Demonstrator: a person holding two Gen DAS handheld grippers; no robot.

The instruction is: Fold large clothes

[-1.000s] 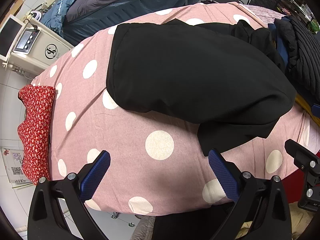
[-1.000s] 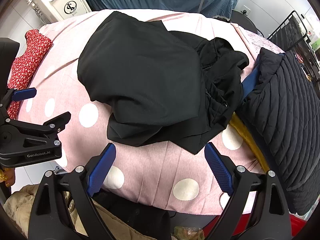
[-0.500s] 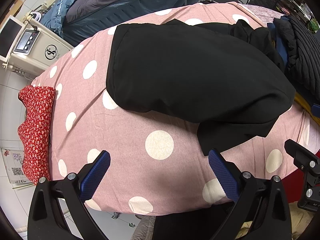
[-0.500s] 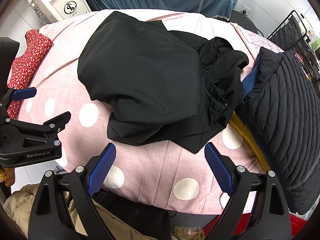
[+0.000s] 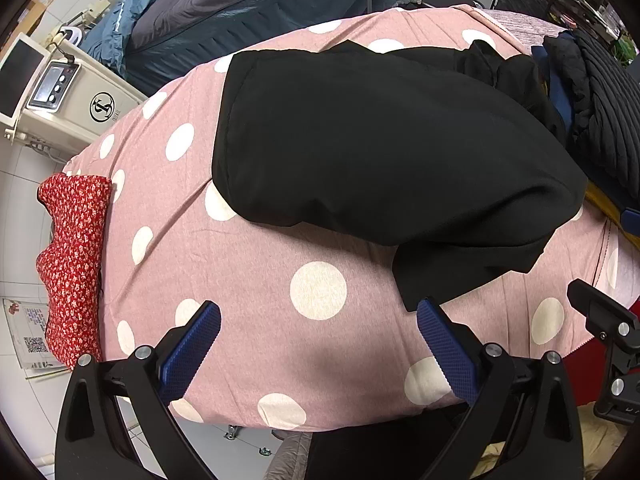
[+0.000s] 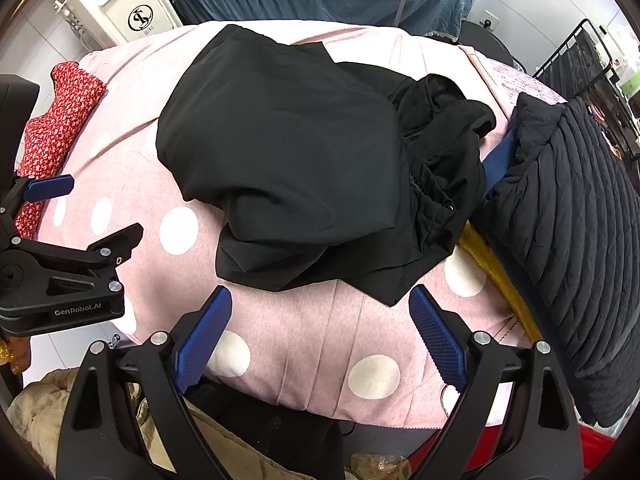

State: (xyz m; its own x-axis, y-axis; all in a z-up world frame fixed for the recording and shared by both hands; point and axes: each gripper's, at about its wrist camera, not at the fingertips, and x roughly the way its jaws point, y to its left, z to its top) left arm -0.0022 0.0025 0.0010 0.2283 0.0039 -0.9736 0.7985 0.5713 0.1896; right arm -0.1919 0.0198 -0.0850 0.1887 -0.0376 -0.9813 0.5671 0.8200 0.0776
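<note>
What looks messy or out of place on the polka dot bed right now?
The black garment is only roughly folded: a lower layer sticks out unevenly at the near edge, and its bunched part is crumpled against the quilted jacket. Both tools are open, holding nothing.

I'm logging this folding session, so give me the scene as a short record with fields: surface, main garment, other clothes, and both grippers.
surface: pink polka-dot sheet
main garment: black garment, partly folded, loose flap at the near edge
other clothes: red floral cloth at the left edge; dark quilted jacket on the right
left gripper: open, empty
right gripper: open, empty
</note>
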